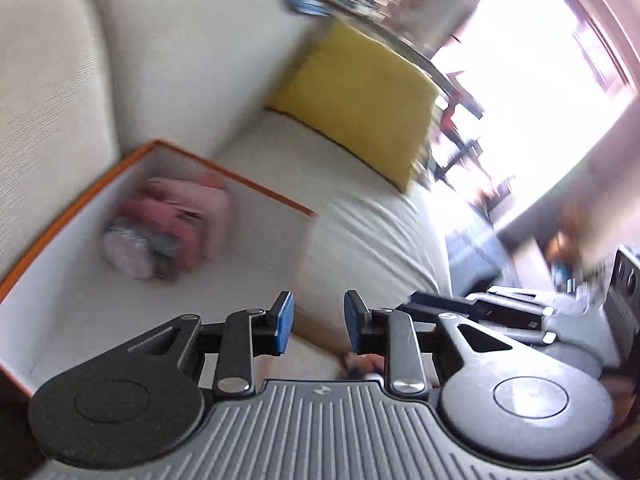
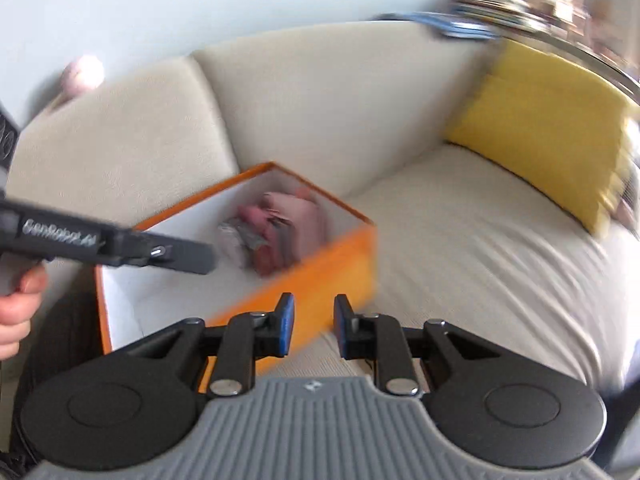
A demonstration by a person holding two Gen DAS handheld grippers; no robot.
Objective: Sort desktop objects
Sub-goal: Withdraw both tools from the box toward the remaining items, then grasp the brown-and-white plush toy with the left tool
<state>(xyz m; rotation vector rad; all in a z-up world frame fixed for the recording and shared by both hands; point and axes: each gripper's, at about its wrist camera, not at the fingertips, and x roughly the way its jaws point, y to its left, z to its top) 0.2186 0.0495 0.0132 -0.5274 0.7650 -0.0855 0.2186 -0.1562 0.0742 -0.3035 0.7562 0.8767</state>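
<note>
A: Closest to me, the left gripper (image 1: 319, 322) has its blue pads parted with nothing between them. The right gripper (image 2: 310, 326) is the same: a narrow gap, no object in it. So both hands are empty

B: Where do the sorted things sit?

A: In the orange box (image 2: 316, 268) on the cream sofa (image 2: 480, 248). I make out a pink and grey bundle (image 2: 272, 236) near its far corner, too blurred to name the items. In the right view the left gripper (image 2: 180, 258) reaches across above the box's near end, with a hand (image 2: 16, 316) on its grip at the frame's edge

B: And the step in hand?

A: I judge it as coming away from the box to fetch the next item. I want both grippers well clear of the orange rim so I don't nudge the box, and the two tools apart from each other

B: Further back?

A: A yellow cushion (image 2: 560, 128) against the sofa's far end, well apart from the box
</note>
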